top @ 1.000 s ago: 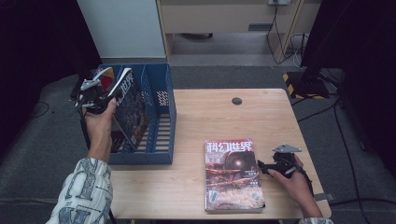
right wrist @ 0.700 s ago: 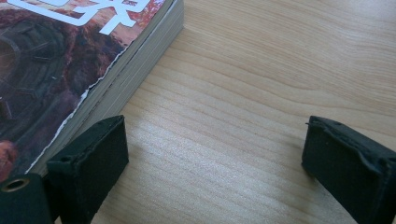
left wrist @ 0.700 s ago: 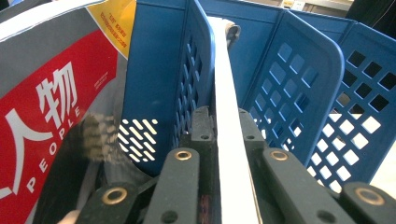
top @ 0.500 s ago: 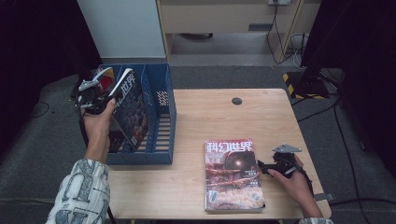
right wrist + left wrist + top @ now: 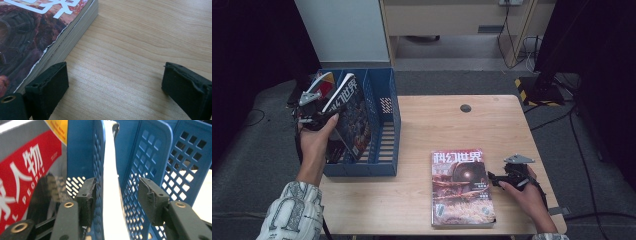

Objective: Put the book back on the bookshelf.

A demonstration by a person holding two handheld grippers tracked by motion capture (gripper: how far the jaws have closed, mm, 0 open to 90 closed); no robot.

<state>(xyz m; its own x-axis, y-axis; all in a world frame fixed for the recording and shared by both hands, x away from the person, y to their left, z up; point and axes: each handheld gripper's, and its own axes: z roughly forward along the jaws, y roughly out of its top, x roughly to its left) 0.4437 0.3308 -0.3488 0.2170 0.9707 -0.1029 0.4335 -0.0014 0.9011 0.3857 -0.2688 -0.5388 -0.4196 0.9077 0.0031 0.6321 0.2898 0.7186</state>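
Work in hand: filing magazines upright into the blue perforated plastic file rack [image 5: 384, 120] at the table's left edge.

Left tongs [image 5: 117, 202]: jaws stand apart, astride the white page edge of the upright glossy magazine [image 5: 110, 195] that stands between them in a rack slot; neither pad clearly presses it, so I judge the grip loose or released.

Upright magazine: in the high view it leans in the rack [image 5: 349, 117], just right of the left tongs [image 5: 314, 107]. A red-covered magazine [image 5: 22, 177] sits beyond the left jaw, in the neighbouring slot.

Right tongs [image 5: 115, 85]: wide open, holding nothing, low over the pale wooden table [image 5: 150, 37].

Next thing: the flat magazine with a dark reddish cover and white title [image 5: 460, 187] lies just beside the right tongs' left jaw, spine edge toward it [image 5: 75, 32].

Risk, left: with the jaws slack, the leaning magazine may slump or catch on the slot divider.

Risk, right: the magazine lies flush on the table, so a jaw may push it away instead of getting under the edge, or pinch only the cover and tear it.
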